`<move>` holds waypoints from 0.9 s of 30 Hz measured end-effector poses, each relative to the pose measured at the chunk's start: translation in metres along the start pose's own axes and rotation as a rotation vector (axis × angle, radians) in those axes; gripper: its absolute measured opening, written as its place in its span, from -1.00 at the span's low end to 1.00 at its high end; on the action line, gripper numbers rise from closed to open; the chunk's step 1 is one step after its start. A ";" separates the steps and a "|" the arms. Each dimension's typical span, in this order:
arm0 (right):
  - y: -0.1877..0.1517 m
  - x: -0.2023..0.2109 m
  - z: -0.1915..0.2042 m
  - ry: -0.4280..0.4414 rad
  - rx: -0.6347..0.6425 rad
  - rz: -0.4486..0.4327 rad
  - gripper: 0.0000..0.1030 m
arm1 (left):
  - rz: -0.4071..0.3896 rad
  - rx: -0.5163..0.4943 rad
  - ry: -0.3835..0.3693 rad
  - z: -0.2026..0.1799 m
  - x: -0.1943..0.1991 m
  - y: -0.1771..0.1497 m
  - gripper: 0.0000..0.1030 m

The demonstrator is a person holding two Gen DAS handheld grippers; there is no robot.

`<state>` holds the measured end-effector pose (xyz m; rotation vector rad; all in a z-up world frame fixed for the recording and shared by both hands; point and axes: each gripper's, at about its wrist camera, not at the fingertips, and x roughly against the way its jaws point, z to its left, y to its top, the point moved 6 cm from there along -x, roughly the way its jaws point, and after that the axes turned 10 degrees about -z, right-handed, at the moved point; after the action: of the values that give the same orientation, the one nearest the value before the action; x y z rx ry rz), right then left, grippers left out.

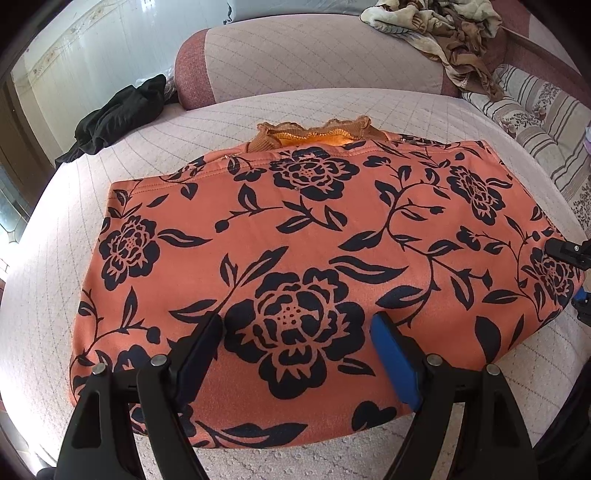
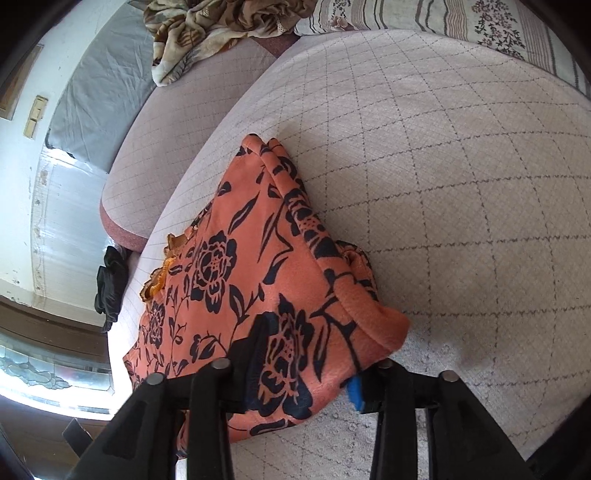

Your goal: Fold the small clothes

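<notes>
Lying folded on the quilted bed (image 1: 332, 107), garment (image 1: 295, 229) with long axis crosswise, straight ahead of both grippers. Left gripper (image 1: 299, 339) wide open over near edge, gripping nothing. Right gripper (image 2: 306, 365) half open astride right-end corner, cloth between jaws, pinch uncertain. Nearer that corner: right. Well apart: black cloth (image 1: 118, 114) far left, crumpled blanket (image 1: 436, 26) behind. Nothing blocking.

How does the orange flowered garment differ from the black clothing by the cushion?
The orange flowered garment is folded into a flat, neat rectangle; the black clothing lies crumpled in a heap. The orange one carries a dark floral print; the black one looks plain. The orange one sits mid-surface by the tools; the black one lies at the far edge. Both rest on the quilted cover.
</notes>
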<state>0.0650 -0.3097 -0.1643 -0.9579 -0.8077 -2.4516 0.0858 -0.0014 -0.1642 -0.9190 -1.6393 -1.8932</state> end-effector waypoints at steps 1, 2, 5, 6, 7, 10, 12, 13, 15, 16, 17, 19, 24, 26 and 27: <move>0.000 0.001 0.003 0.006 0.004 -0.004 0.06 | -0.005 0.002 -0.001 0.000 0.001 0.001 0.61; 0.000 0.001 0.005 -0.001 0.015 -0.007 0.09 | -0.010 0.003 -0.002 0.000 0.002 0.003 0.61; 0.000 -0.002 0.007 0.005 0.026 -0.014 0.00 | 0.011 0.001 -0.001 0.000 -0.005 0.001 0.61; 0.000 -0.003 0.006 0.002 0.034 -0.016 -0.37 | 0.017 -0.004 0.002 0.000 -0.008 -0.001 0.61; 0.000 -0.003 0.005 -0.010 0.045 -0.017 -0.52 | 0.011 -0.013 0.007 -0.001 -0.009 -0.002 0.61; -0.001 -0.006 -0.001 -0.016 0.039 -0.007 -0.55 | 0.013 -0.011 0.008 -0.002 -0.008 0.000 0.62; 0.000 -0.005 0.000 -0.017 0.035 -0.010 -0.52 | 0.012 -0.001 0.002 -0.001 -0.006 0.001 0.61; 0.000 -0.004 0.000 -0.018 0.028 -0.011 -0.49 | 0.009 0.004 -0.001 0.000 -0.004 0.002 0.61; 0.001 -0.003 0.001 -0.009 0.013 -0.018 -0.49 | -0.002 0.009 0.001 0.002 -0.001 0.005 0.61; 0.002 -0.002 0.002 -0.009 0.012 -0.018 -0.49 | -0.009 0.012 0.003 0.002 0.000 0.006 0.61; 0.002 -0.002 0.002 -0.011 0.013 -0.017 -0.49 | -0.010 0.014 0.002 0.003 0.000 0.007 0.61; 0.001 -0.004 0.000 -0.014 0.008 -0.011 -0.49 | 0.009 0.008 -0.001 0.002 -0.005 0.004 0.61; 0.000 -0.005 -0.004 -0.011 -0.017 -0.002 -0.46 | 0.005 -0.015 0.006 -0.001 -0.004 0.002 0.62; 0.001 -0.006 -0.003 -0.009 -0.021 0.003 -0.37 | -0.015 -0.012 0.004 0.000 0.001 0.006 0.61; 0.001 -0.006 -0.002 -0.002 -0.026 0.004 -0.25 | -0.022 -0.014 0.006 0.000 0.003 0.007 0.61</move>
<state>0.0685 -0.3106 -0.1697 -0.9703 -0.7758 -2.4632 0.0893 -0.0023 -0.1574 -0.9033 -1.6407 -1.9231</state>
